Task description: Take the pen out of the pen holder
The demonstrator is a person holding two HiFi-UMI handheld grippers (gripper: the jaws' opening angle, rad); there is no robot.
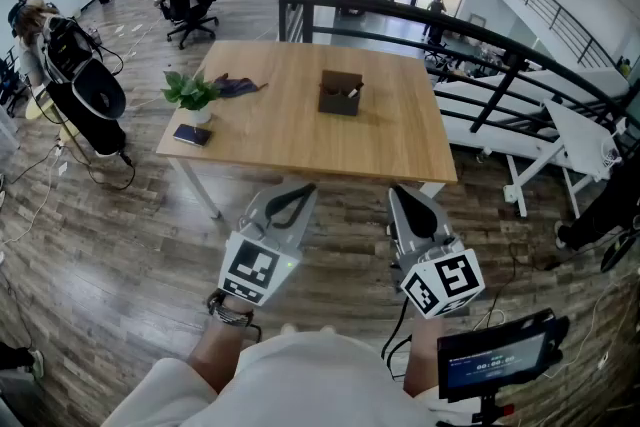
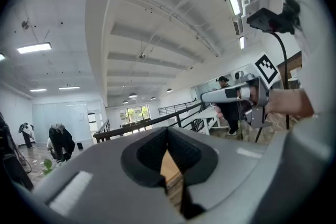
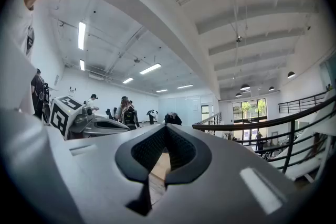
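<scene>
**A:** What does the scene hold, biggest first?

**B:** A plank floor [image 1: 100, 255], and standing on it, well ahead of the person, a pale wooden surface [image 1: 290, 140]. The person is back from its near edge.

**A:** And what the person holds?

**B:** Both are low over the floor, short of the surface. The left tool [image 1: 306, 188] has its jaws clenched, pad tips meeting, with nothing caught between them. Only wood shows through the small gap behind the tips. The right tool [image 1: 398, 193] is the same: jaws closed on each other, empty.

**A:** What lies on the surface?

**B:** Toward its left end there is a small potted plant [image 1: 192, 93] with a dark cloth [image 1: 236, 85] just beside it. A flat dark item [image 1: 191, 134] lies near the front corner. None of these belongs to the task.

**A:** Where is the pen holder [image 1: 340, 93]?

**B:** It is a dark brown box, upright near the middle of the surface, toward the far side and well apart from both tools. A slim pale stick leaning inside it is most likely the pen [image 1: 352, 92]; it is too small to tell more.

**A:** So how far along is the job?

**B:** By the look of it, nothing is done yet. The pen sits in the holder and neither tool touches either one. All of it is left: approach, open one tool, grip the pen and lift it clear.
</scene>
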